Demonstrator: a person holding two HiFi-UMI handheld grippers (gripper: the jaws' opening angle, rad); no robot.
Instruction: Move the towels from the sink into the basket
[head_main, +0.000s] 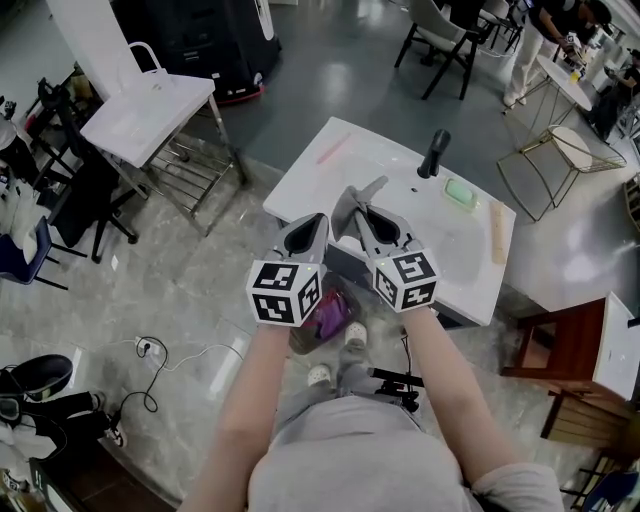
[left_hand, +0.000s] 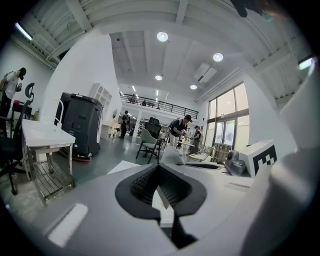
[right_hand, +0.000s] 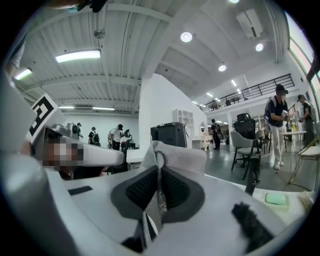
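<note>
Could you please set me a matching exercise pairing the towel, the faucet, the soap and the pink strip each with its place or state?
Things:
1. towel
2. faucet
3. bar of soap
4. pink strip

Places or states:
A. lies near the sink top's left edge in the head view
B. pinched in the right tongs
C. stands upright on the sink top
D. lies just right of the faucet in the head view

Pairs: 1-B, 2-C, 3-D, 4-A.
</note>
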